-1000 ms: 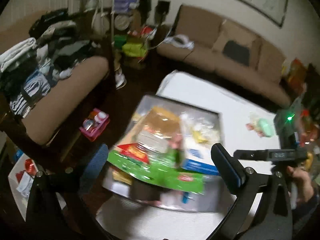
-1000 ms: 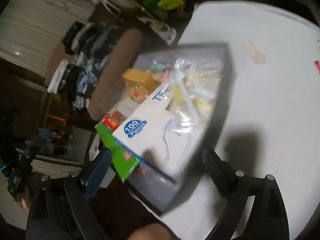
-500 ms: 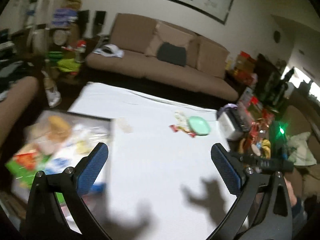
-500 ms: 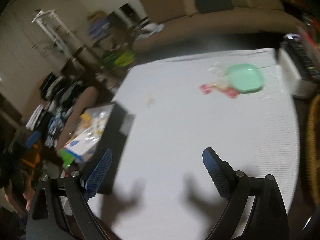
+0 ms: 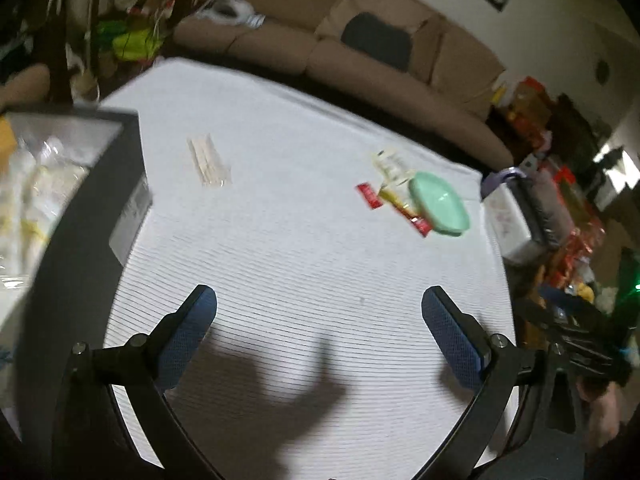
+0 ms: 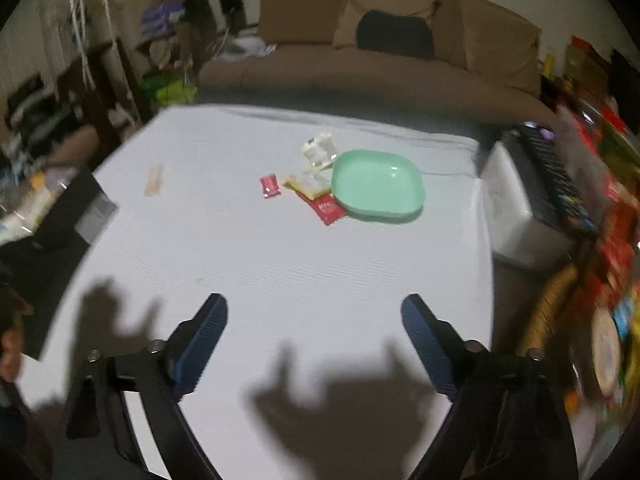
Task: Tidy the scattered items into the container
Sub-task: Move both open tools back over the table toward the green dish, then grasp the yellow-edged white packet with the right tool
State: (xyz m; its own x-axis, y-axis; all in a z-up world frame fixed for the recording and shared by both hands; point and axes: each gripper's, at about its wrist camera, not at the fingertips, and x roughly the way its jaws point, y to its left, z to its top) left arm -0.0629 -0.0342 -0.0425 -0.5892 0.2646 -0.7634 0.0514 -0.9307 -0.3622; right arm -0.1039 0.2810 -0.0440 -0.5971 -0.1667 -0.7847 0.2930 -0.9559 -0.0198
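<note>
The left gripper (image 5: 319,322) gapes empty, and the right gripper (image 6: 315,326) is also empty, its jaws easing inward over bare white ribbed tablecloth (image 6: 280,264). Ahead of both lie red and yellow sauce sachets (image 6: 316,196) beside a mint-green plastic plate (image 6: 378,186), and a pale wrapped stick packet (image 5: 209,159), all still scattered. To their left the dark open container box (image 5: 92,216) already looks well filled with packets.

1. Black container (image 5: 92,216), packed with bagged goods, at tabletop's left edge.
2. Clear flat packet (image 5: 209,160) alone, near it.
3. Red, yellow, clear sachets (image 6: 316,196) touching mint plate (image 6: 378,186), far right.
</note>
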